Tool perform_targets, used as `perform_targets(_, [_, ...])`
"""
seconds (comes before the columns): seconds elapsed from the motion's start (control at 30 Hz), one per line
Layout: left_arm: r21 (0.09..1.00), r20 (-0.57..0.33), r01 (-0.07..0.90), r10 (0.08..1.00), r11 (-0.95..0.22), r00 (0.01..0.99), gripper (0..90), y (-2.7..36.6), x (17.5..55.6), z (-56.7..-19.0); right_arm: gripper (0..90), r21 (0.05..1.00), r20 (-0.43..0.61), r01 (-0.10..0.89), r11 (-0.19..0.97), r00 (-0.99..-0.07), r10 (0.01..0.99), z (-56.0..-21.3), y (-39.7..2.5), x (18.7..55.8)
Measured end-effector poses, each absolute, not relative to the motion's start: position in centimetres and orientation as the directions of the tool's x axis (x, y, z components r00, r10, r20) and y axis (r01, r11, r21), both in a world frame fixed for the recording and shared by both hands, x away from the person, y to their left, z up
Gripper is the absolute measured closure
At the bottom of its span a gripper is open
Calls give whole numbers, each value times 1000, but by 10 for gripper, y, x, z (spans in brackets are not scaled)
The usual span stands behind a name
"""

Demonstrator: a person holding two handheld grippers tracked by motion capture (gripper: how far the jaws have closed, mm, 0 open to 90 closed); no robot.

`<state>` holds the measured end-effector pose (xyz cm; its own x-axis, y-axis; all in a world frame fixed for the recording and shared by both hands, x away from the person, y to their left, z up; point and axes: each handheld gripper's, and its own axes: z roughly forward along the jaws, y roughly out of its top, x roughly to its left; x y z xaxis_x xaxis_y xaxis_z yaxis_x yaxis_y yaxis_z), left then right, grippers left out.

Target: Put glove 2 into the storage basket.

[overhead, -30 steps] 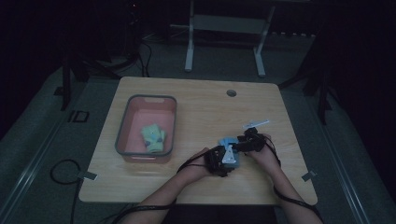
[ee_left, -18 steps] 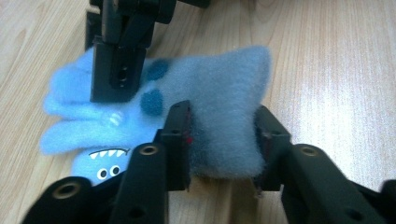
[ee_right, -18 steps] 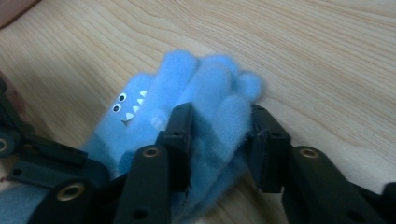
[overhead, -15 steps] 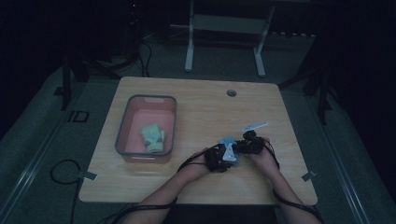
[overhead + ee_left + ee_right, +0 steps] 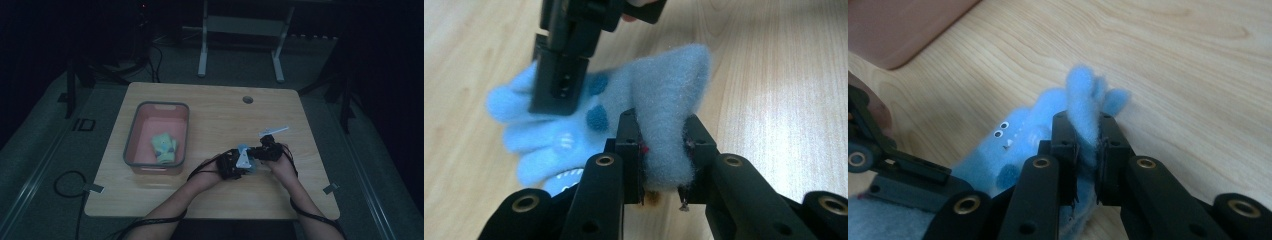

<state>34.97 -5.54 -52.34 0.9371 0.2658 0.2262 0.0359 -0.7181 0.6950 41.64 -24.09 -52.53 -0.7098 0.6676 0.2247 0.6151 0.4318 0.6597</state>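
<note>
A: Status on the blue glove?

B: On the surface, near the right front corner. Left hand-held gripper is clamped on a pinched-up fold of its fleece. Right hand-held gripper is clamped on one of its fingers.

A: High view agree?

B: Both hand-held grippers sit close together there, glove mostly hidden. It does show the pink bin toward the left edge with a pale green item inside. The right gripper view catches only the bin's corner.

One blue glove, one pink bin, one green item inside, two hand-held grippers: left, right.
</note>
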Motion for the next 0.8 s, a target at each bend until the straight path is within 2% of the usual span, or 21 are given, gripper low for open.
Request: perform_targets(0.8, [661, 366, -17, 303, -750, 880, 760, -11, 345, -463, 828, 766, 218, 519, 379, -765, 605, -453, -193, 424])
